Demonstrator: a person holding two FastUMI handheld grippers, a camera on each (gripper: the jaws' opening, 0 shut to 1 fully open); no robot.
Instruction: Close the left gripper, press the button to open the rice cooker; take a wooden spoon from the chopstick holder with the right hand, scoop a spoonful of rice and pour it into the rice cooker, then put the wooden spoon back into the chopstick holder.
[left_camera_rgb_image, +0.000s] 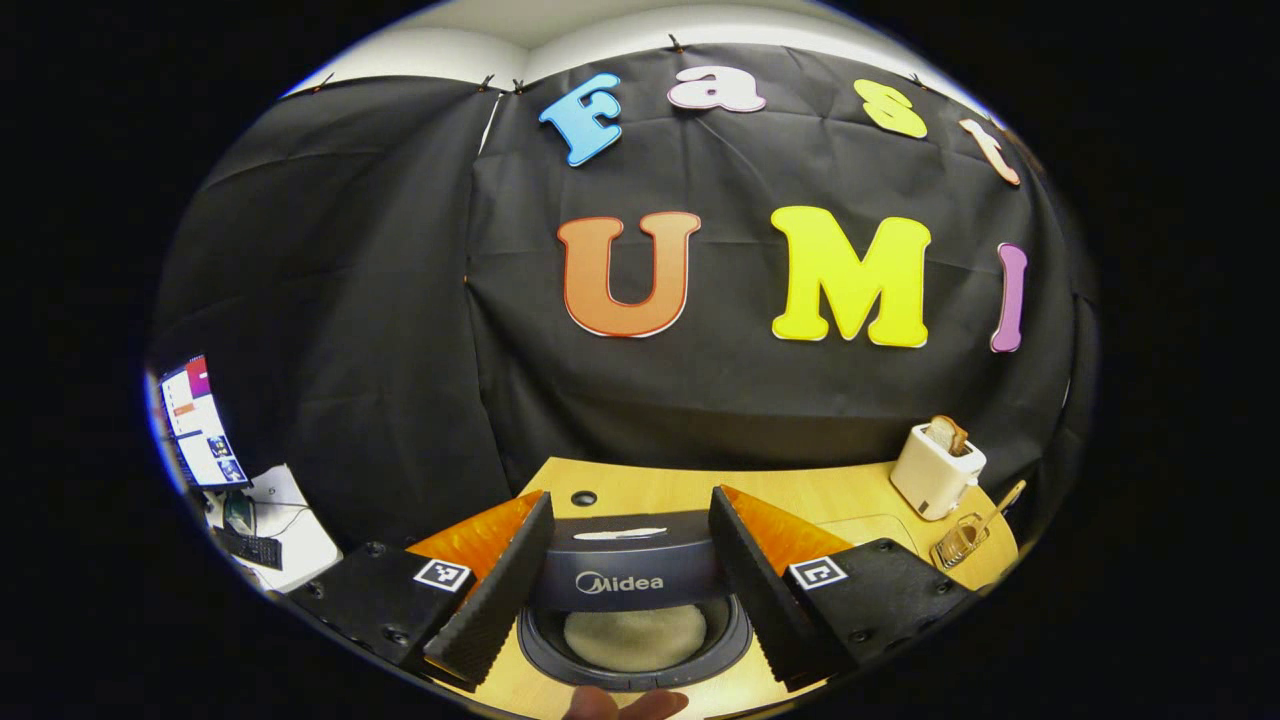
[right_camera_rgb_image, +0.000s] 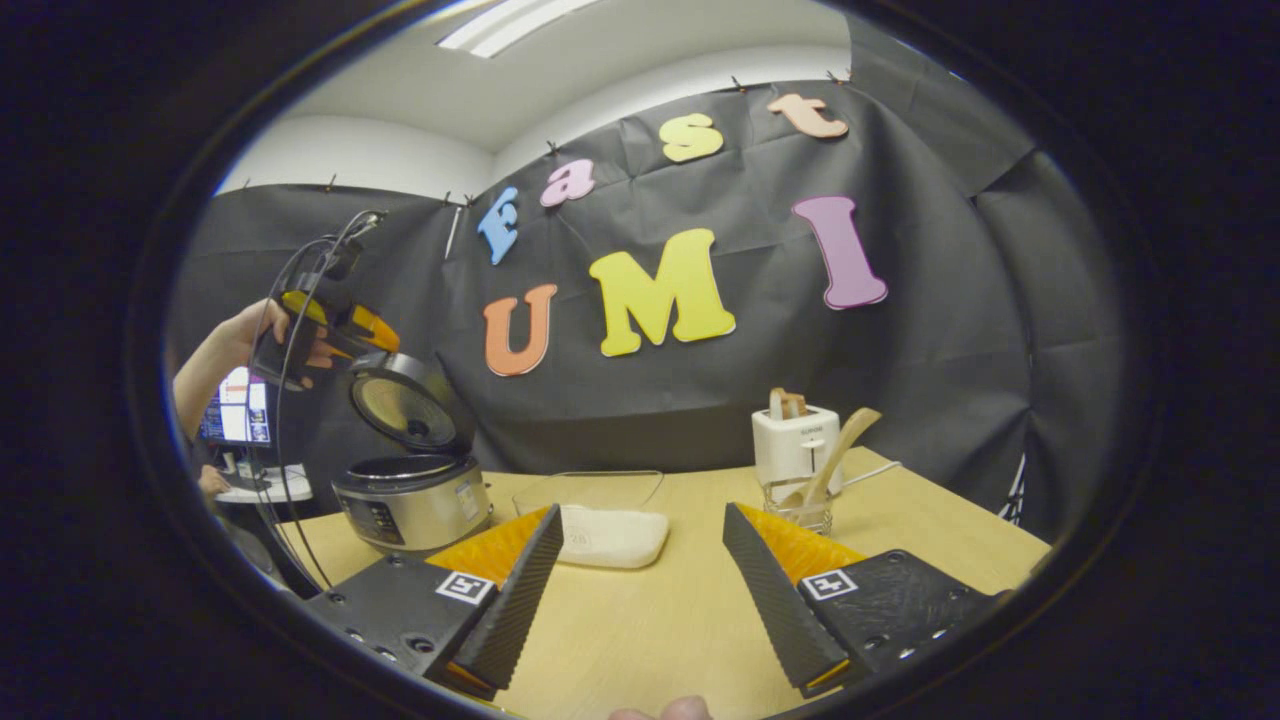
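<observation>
— Firstly, what did the left gripper show?

— Its fingers stood apart with nothing between them, poised over the rice cooker. The cooker's lid was raised, and the inner pot lay open below. In the right gripper view the same gripper was held in a hand above the open cooker, cables trailing from it.

— And the right gripper?

— Fingers likewise spread, gripping nothing, low over the wooden table and well short of the utensils.

— Where was the wooden spoon?

— It leaned tilted in the clear chopstick holder, just in front of a white toaster with a slice of bread standing in its slot.

— The rice?

— A white heap of it lay in a clear tray on the table, between the cooker and the holder.

— Anything in the way?

— The tray sat ahead and left of the right gripper; the holder was ahead and right of it. A monitor and keyboard sat on a side desk to the left of the booth.
</observation>
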